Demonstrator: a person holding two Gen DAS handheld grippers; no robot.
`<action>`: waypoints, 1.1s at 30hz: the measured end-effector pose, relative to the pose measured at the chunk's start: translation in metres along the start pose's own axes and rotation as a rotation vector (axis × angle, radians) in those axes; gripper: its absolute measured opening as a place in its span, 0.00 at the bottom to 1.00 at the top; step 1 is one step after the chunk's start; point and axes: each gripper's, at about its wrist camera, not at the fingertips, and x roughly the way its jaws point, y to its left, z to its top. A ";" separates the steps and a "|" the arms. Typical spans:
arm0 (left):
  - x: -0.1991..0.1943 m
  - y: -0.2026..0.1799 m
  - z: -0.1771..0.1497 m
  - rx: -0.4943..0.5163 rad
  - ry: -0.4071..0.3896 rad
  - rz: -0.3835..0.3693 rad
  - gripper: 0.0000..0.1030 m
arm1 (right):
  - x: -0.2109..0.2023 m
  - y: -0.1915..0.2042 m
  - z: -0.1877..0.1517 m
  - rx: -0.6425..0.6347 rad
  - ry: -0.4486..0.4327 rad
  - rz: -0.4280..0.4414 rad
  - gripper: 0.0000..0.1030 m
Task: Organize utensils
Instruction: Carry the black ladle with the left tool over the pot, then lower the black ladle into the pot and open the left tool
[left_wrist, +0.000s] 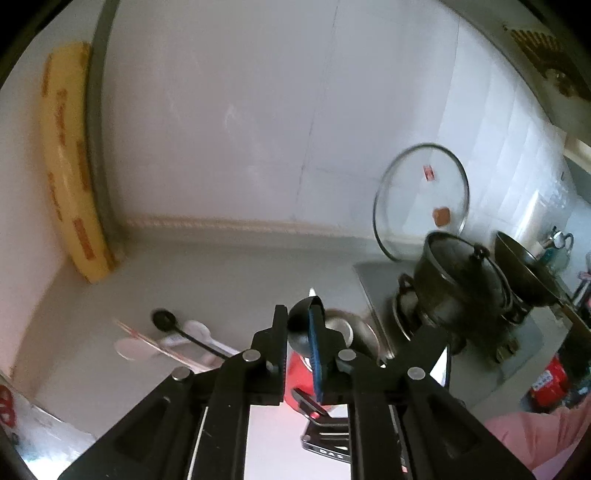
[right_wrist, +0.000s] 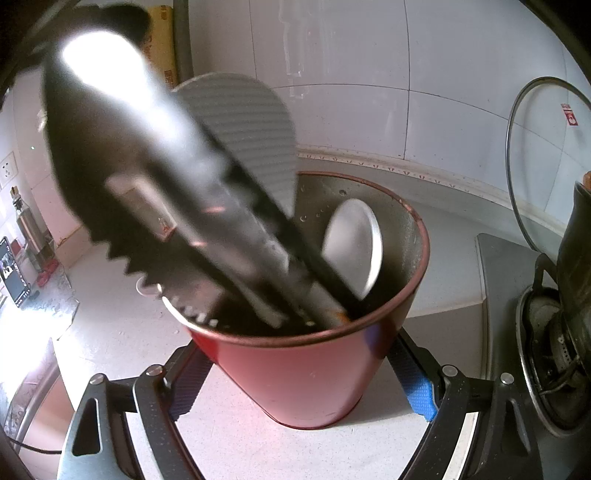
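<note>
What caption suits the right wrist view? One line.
Right gripper clamps a red metal utensil bucket holding black serrated tongs and a white spoon.

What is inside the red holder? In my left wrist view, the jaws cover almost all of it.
Observer: Black tongs with a toothed edge lean in the red holder.
Operator: Is anything else in it?
Observer: Yes, a grey ribbed spatula and a white spoon.
Operator: Is the holder secured?
Observer: The right gripper has its jaws against both sides of the holder.
</note>
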 end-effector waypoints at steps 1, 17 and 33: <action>0.003 -0.001 -0.001 -0.002 0.008 -0.011 0.12 | 0.000 0.000 0.000 0.001 0.000 0.000 0.88; 0.027 0.003 -0.010 -0.045 0.071 -0.090 0.13 | 0.002 0.001 0.000 -0.002 0.001 -0.002 0.88; -0.032 0.038 0.003 -0.136 -0.067 -0.027 0.31 | 0.002 0.001 0.000 0.001 0.002 -0.002 0.88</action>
